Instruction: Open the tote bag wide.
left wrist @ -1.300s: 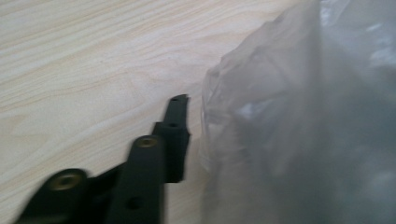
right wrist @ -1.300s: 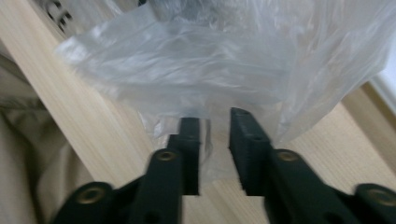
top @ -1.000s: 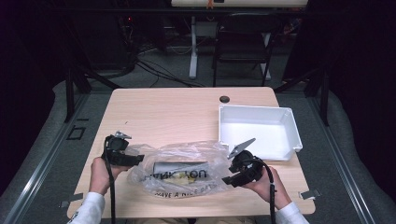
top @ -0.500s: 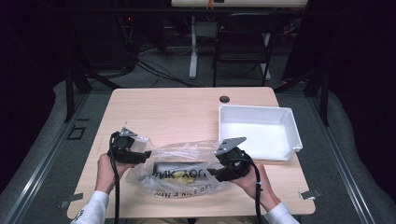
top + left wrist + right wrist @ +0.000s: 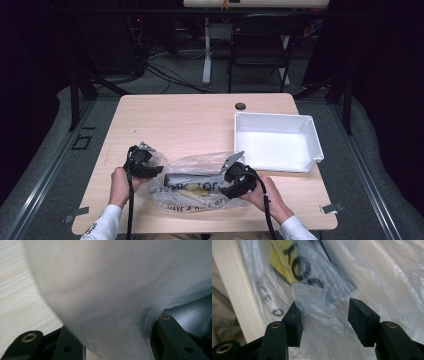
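Two closing tools, left tool [image 5: 150,167] and right tool [image 5: 226,181], bracket a plastic bag [image 5: 192,187] holding a dark box [image 5: 192,178], neither visibly clamped.

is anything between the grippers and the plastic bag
No. The left gripper and right gripper sit at opposite ends of the plastic bag, film already between each one's jaws, which have just been closing.
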`<state>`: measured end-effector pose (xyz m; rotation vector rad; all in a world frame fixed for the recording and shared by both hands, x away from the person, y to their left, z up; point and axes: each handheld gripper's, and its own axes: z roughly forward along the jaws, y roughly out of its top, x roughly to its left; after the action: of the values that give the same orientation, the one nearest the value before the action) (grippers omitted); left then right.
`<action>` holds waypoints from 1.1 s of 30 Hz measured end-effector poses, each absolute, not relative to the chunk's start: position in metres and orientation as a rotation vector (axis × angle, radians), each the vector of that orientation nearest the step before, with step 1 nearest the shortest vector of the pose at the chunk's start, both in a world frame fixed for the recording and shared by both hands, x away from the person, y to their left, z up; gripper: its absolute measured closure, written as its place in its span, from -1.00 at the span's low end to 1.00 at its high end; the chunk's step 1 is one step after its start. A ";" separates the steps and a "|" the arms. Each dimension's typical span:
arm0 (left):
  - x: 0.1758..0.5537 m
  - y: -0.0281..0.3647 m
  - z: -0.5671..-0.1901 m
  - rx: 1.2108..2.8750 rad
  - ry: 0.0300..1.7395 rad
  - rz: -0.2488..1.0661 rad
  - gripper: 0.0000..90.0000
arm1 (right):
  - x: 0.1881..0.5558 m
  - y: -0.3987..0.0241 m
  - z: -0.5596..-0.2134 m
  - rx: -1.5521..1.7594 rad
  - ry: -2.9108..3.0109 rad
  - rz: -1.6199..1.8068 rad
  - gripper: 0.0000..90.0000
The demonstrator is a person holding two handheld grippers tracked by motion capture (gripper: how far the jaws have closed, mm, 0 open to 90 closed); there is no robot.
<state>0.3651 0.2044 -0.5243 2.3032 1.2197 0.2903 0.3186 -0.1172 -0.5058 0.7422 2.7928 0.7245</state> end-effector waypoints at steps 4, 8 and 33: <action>0.366 0.203 -0.530 2.329 1.219 0.281 0.55 | 0.318 -0.114 -0.512 0.736 2.793 0.652 0.55; 0.368 0.201 -0.534 2.340 1.226 0.280 0.77 | 0.316 -0.113 -0.517 0.731 2.794 0.635 0.87; 0.389 0.215 -0.533 2.208 1.405 0.415 0.96 | 0.294 -0.130 -0.532 0.721 2.976 0.394 1.00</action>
<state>0.3894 0.2151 -0.5325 2.2077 1.4053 0.4150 0.2937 -0.1302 -0.5325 0.7207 2.9759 0.3939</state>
